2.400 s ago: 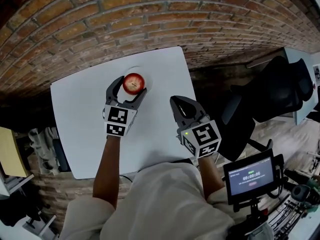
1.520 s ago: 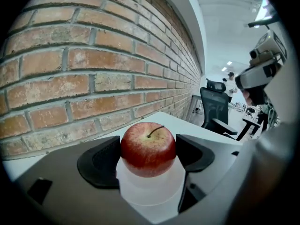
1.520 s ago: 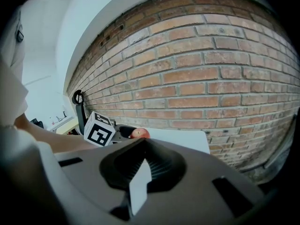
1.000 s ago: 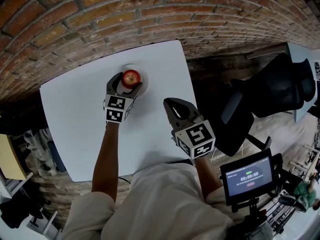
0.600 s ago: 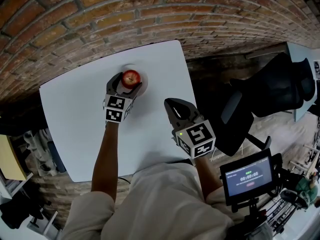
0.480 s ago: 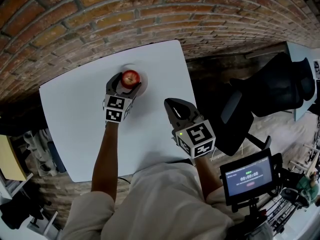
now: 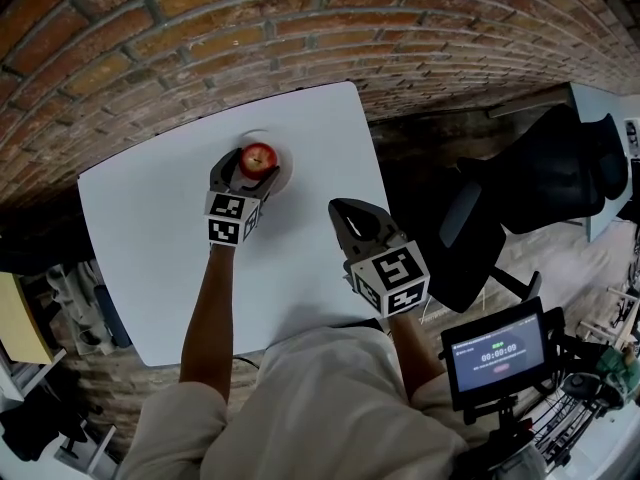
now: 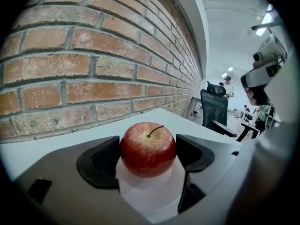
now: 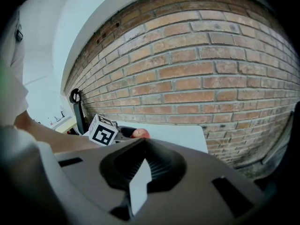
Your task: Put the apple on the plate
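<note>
A red apple (image 7: 258, 158) sits over the left part of a white plate (image 7: 284, 166) at the far side of the white table (image 7: 150, 248). My left gripper (image 7: 252, 165) reaches it from the near side. In the left gripper view both dark pads (image 8: 102, 161) touch the sides of the apple (image 8: 148, 146), with the pale plate (image 8: 150, 191) just under it. My right gripper (image 7: 340, 209) hovers shut and empty over the table's right part, well away from the plate. Beyond the right gripper (image 9: 140, 168) its view shows the left gripper's marker cube (image 9: 103, 133) and the apple (image 9: 139, 133).
A brick wall (image 7: 200, 38) runs close behind the table's far edge. A black office chair (image 7: 545, 183) stands to the right, off the table. A small screen on a stand (image 7: 500, 353) is at lower right. Shelf clutter (image 7: 70, 308) lies left of the table.
Since 2.4 s ago the head view has shifted and the left gripper sits closer around the apple on the plate. Over the last second almost nothing has moved. The right gripper stays put.
</note>
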A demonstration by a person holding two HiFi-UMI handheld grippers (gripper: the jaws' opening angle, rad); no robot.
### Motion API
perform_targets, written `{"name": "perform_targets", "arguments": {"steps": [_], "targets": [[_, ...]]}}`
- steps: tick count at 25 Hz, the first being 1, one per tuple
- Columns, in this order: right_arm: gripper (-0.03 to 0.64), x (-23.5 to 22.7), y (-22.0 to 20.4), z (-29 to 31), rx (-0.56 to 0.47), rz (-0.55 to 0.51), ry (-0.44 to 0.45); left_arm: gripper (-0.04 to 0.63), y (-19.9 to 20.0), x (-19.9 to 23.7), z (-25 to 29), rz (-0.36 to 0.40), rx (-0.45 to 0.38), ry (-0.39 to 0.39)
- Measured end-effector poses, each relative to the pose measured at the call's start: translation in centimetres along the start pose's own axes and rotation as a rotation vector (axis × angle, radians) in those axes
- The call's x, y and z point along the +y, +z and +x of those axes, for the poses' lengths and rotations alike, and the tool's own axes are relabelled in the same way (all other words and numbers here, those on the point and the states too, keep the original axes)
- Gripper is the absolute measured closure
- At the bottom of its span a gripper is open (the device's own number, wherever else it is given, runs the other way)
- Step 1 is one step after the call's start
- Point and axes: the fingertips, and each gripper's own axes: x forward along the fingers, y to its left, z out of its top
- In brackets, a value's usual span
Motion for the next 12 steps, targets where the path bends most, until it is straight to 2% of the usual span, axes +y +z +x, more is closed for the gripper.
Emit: {"name": "perform_targets", "arguments": {"steps": [12], "targets": [[0.614, 0.31, -0.17, -0.64, -0.005, 0.007, 0.002, 0.209, 0.22, 0.03, -0.58, -0.05, -0.002, 0.009]]}}
